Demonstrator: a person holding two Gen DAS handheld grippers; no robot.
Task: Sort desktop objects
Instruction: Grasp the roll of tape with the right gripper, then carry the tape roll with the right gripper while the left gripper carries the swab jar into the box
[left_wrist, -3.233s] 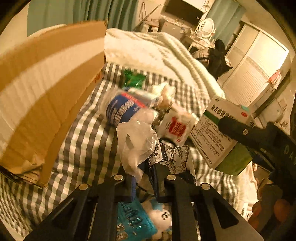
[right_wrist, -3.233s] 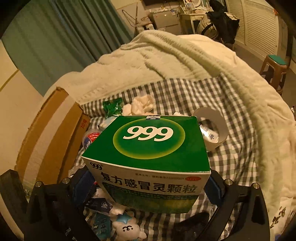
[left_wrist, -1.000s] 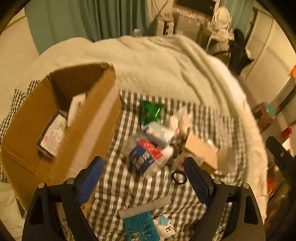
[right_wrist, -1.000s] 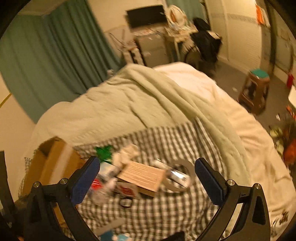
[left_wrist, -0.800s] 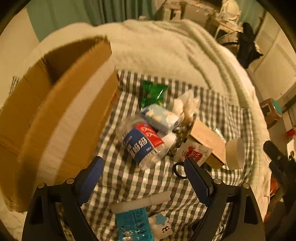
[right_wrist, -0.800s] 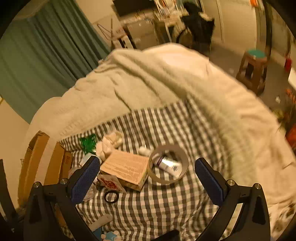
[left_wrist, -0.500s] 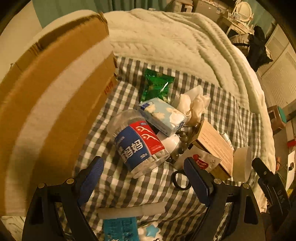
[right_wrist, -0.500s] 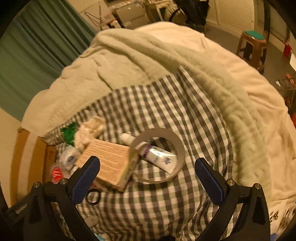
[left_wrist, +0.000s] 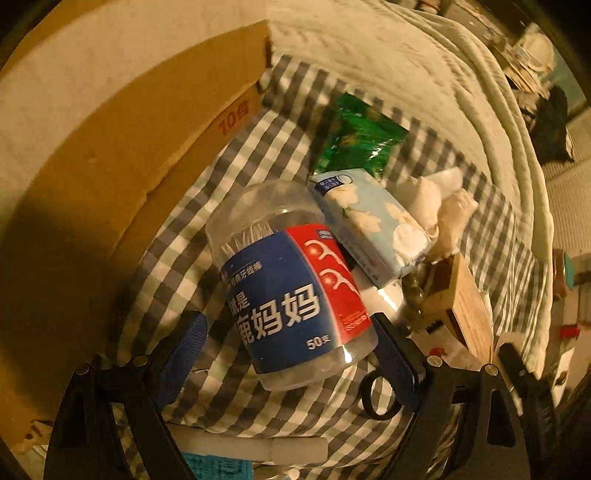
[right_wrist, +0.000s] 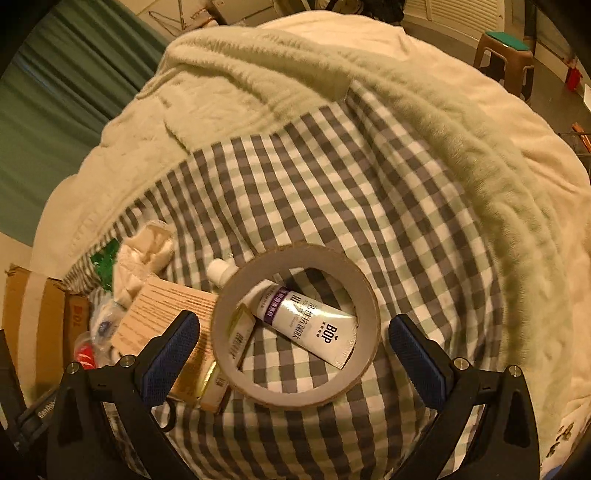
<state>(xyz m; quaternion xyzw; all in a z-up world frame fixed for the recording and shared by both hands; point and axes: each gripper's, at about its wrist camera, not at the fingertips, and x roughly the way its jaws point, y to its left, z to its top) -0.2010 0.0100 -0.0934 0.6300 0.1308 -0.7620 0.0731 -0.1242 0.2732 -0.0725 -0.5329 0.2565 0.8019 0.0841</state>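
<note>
My left gripper (left_wrist: 291, 354) is open, its blue pads on either side of a clear plastic jar (left_wrist: 288, 288) with a blue and red label that lies on the checked cloth (left_wrist: 236, 155). A pale blue tissue pack (left_wrist: 373, 225) leans on the jar. My right gripper (right_wrist: 295, 354) is open and empty, straddling a cardboard tape ring (right_wrist: 295, 328) that lies flat. A white BOP tube (right_wrist: 306, 325) lies inside the ring. Neither gripper touches its object as far as I can tell.
A cardboard box (left_wrist: 110, 147) stands at the left. A green packet (left_wrist: 362, 136), crumpled tissue (left_wrist: 443, 206), a brown carton (left_wrist: 465, 302), a black ring (left_wrist: 380, 395) and a white stick (left_wrist: 251, 446) lie around the jar. A cream blanket (right_wrist: 369, 85) covers the bed behind.
Both grippers have come down closer to the cloth. The left now straddles the jar, the right now straddles the tape ring. Both stay open.
</note>
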